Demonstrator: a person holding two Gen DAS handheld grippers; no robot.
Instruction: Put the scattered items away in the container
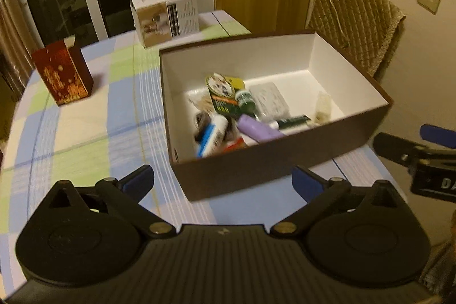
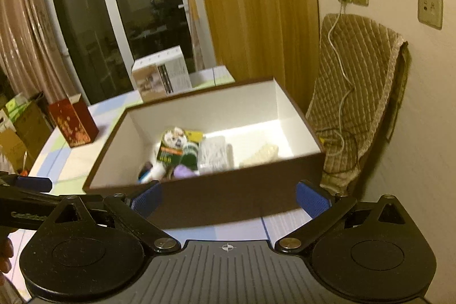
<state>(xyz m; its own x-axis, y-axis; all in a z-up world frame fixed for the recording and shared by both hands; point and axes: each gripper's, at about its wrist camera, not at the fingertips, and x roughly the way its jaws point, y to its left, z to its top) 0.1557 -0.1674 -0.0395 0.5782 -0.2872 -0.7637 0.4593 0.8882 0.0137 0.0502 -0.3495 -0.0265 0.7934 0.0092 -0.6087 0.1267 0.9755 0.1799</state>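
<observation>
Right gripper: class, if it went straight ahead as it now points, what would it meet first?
Most likely the near brown wall of the open box, which spans the gap between the open right gripper fingers; depth is uncertain.

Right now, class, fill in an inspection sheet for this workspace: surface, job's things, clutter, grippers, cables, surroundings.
Surface: table with checked cloth, no loose small items seen.
Job's things: brown box open, holding purple tube, green bottle, other small items.
Clutter: red carton and white carton standing on the cloth.
Grippers: left gripper open, empty; right gripper open, empty.
Cables: white cord from wall socket.
Surroundings: quilted chair cover, curtain, dark glass door.
</observation>
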